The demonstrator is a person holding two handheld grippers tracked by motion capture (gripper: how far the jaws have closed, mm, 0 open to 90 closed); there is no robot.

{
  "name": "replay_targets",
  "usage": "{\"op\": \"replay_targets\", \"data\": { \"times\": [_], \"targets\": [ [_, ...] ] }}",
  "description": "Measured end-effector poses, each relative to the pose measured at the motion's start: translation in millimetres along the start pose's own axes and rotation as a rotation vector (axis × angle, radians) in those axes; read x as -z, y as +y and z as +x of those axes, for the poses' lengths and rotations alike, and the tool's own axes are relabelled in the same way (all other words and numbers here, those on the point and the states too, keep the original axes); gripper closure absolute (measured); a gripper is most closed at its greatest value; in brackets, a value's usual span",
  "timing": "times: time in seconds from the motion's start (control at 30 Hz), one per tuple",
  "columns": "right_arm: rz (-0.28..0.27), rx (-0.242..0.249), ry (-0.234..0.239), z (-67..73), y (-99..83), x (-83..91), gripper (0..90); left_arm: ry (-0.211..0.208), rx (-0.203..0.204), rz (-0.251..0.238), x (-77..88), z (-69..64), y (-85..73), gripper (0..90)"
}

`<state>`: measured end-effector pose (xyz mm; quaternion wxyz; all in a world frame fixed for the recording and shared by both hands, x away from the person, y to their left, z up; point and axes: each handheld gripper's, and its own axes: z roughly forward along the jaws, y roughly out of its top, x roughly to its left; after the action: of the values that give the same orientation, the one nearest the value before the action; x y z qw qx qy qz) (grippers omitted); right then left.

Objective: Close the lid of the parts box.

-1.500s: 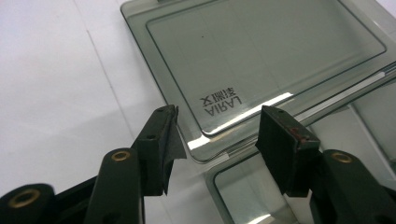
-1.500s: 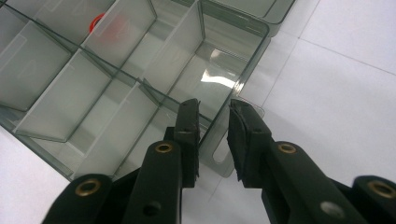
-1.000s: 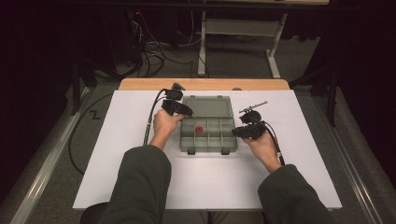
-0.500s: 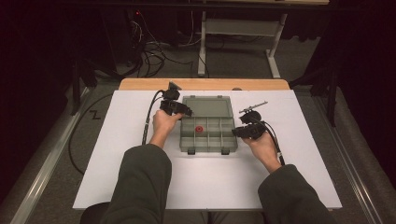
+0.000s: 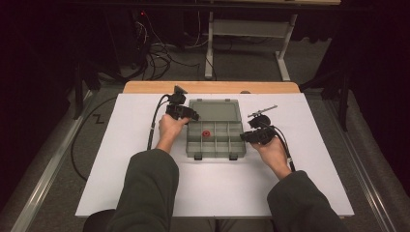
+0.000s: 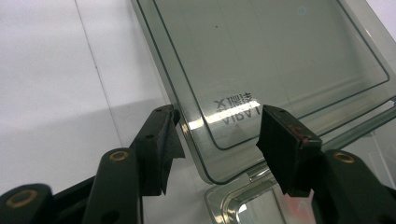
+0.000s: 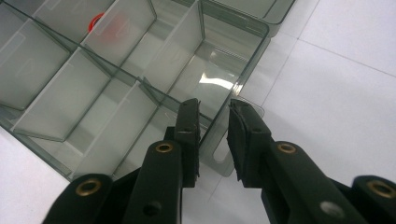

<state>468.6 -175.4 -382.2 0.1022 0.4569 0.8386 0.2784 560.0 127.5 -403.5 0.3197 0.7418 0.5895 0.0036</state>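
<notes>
1. High view: the clear grey plastic compartment box (image 5: 215,140) is lying open mid-table, its lid (image 5: 214,109) folded flat behind it and a small red ring (image 5: 206,133) sitting in one central cell. Opening looks done; any filling or closing is left. The left gripper (image 5: 186,112) is hovering at the lid's left edge, the right gripper (image 5: 252,136) at the box's right wall.
2. Left gripper view: the jaws are standing wide apart above the lid's corner, holding nothing.
3. Right gripper view: the jaws are straddling the box's side wall narrowly; whether the pads are pressing it cannot be told.
</notes>
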Motion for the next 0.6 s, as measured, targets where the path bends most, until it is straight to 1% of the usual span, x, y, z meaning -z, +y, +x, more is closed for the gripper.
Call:
{"op": "replay_targets", "data": {
  "times": [0.17,0.2,0.23,0.27,0.33,0.4,0.6],
  "targets": [
    [0.0,0.0,0.001,-0.2,0.1,0.0,75.9,-0.004,0.006,0.003,-1.9,1.4,-0.1,45.9],
    [0.0,0.0,0.001,-0.2,0.0,-0.1,75.9,-0.012,0.014,0.0,-3.0,2.2,-0.3,46.0],
    [0.002,-0.001,0.001,-0.2,0.0,0.1,75.9,-0.036,0.028,0.003,-3.7,3.7,-0.3,47.1],
    [0.002,-0.002,0.002,-0.4,0.0,0.0,75.9,-0.041,0.031,0.003,-4.0,4.2,-0.4,46.9],
    [0.0,-0.002,0.002,-0.2,0.0,-0.1,75.9,-0.036,0.028,0.003,-4.0,3.6,-0.1,46.9],
    [-0.001,-0.001,0.001,-0.2,0.0,-0.1,75.9,-0.025,0.014,-0.001,-3.4,2.0,-0.1,46.9],
    [0.0,-0.001,0.0,-0.2,0.0,0.0,75.9,-0.008,-0.008,-0.008,-1.3,-1.0,0.0,47.3]
  ]
}}
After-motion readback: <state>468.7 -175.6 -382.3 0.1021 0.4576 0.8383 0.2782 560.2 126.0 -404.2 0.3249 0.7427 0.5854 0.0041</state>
